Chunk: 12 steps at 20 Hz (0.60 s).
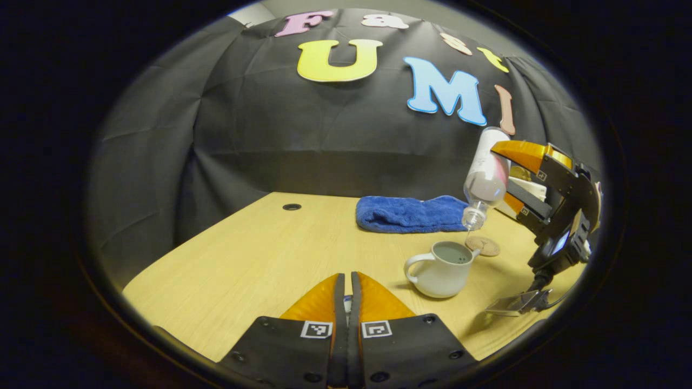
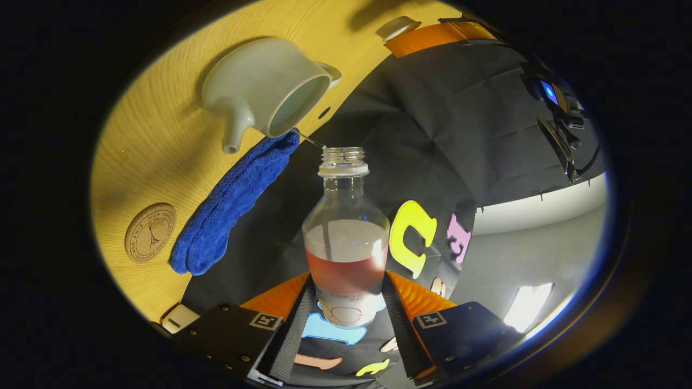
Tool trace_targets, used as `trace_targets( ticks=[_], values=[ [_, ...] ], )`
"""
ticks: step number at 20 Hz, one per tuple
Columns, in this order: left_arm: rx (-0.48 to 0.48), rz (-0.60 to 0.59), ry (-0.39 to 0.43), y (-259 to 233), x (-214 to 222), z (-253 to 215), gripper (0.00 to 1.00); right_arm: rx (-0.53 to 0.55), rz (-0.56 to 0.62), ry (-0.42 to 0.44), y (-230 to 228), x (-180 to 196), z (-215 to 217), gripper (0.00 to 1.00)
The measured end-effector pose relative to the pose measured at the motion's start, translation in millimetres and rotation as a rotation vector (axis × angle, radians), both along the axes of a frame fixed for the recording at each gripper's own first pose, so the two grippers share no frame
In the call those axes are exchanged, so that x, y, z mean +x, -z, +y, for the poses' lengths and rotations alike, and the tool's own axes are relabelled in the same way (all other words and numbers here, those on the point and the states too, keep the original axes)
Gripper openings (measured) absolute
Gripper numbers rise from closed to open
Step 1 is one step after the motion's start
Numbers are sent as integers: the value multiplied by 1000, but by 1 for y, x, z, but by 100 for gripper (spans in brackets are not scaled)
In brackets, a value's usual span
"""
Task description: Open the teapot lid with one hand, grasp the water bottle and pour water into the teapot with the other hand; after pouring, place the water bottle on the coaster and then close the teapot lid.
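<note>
A white ceramic teapot [image 1: 443,267] is seen uncovered on the light wooden table [image 1: 259,254], and every place below is given relative to it. Just above its opening a clear water bottle [image 1: 485,178] is held tilted, neck down, pinched between both fingers of the right gripper [image 1: 516,178]; a thin stream of water is seen between the bottle mouth and the pot. In the right gripper view the bottle [image 2: 346,237] bears a pale label with reddish print too small to be read. A round cork coaster [image 2: 151,232], stamped with ring lettering that cannot be made out, lies just beyond the teapot, beside a folded blue towel [image 1: 411,213]. The left gripper [image 1: 347,292] is held well apart from the teapot, its fingers pressed almost together on something small and pale; a white lid [image 2: 397,27] is seen at its tip. Black cloth walls in the table behind.
</note>
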<state>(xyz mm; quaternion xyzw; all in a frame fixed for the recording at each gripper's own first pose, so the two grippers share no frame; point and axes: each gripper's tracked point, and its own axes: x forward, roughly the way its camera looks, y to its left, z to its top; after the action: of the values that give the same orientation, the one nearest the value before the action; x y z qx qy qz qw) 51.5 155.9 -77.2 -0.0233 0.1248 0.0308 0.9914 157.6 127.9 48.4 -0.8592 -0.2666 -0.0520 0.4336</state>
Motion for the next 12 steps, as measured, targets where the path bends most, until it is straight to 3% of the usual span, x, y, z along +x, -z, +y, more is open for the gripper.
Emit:
trace_targets(
  ticks=[5, 12],
  values=[
    [-2, -1, -1, 1, -1, 0, 7, 14, -17, -7, -3, -2, -1, 75],
    [-6, -1, -1, 0, -1, 1, 7, -67, -91, -42, -5, -11, 10, 75]
  ],
)
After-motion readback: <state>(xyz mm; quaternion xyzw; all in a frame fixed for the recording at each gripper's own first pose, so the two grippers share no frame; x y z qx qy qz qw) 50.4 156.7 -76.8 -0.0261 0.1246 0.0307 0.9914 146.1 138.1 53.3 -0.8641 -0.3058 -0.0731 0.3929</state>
